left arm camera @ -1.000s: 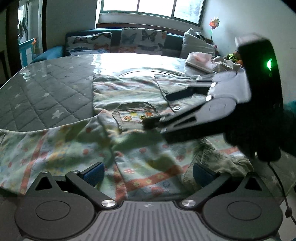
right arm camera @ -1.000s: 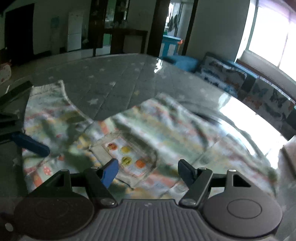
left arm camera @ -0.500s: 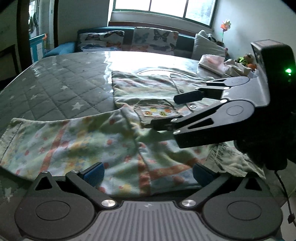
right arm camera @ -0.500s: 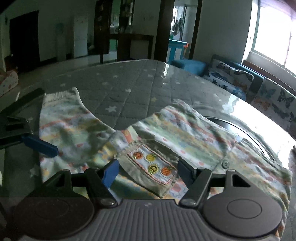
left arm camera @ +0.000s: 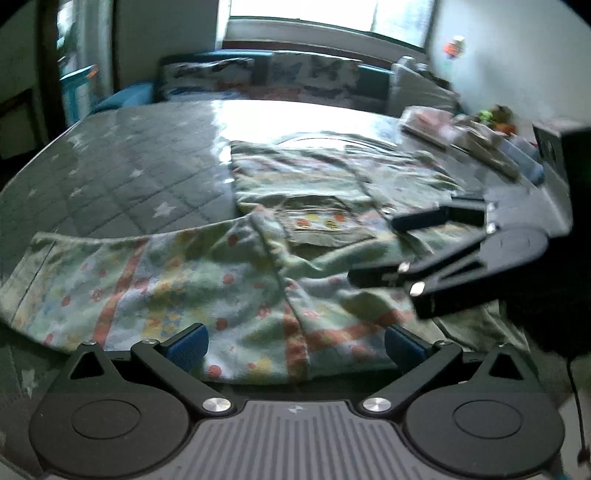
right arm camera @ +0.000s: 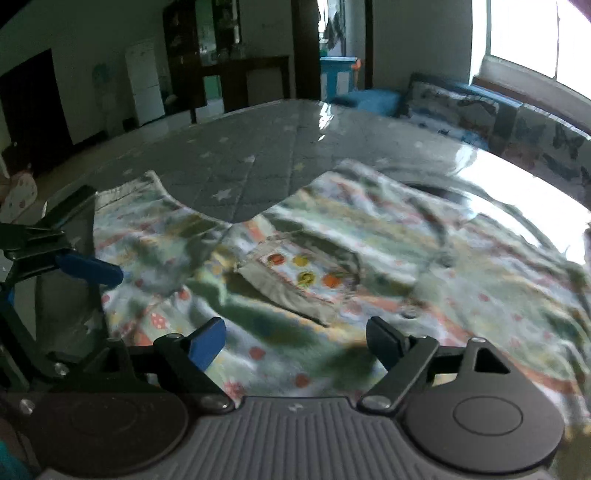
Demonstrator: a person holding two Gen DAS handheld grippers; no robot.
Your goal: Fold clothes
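The right gripper (right arm camera: 295,341) is opening, off the shirt (right arm camera: 369,258).

- The place was a home, a lived-in living room.
- A sofa (left arm camera: 295,79) with butterfly-print cushions (right arm camera: 454,110) ran under a bright window (left arm camera: 325,14) at the top of the frame.
- A white fridge (right arm camera: 144,83) and a dark wooden cabinet (right arm camera: 207,48) stood in the upper left of the right wrist view.
- A quilted, star-patterned cover (left arm camera: 110,173) lay over the counter.
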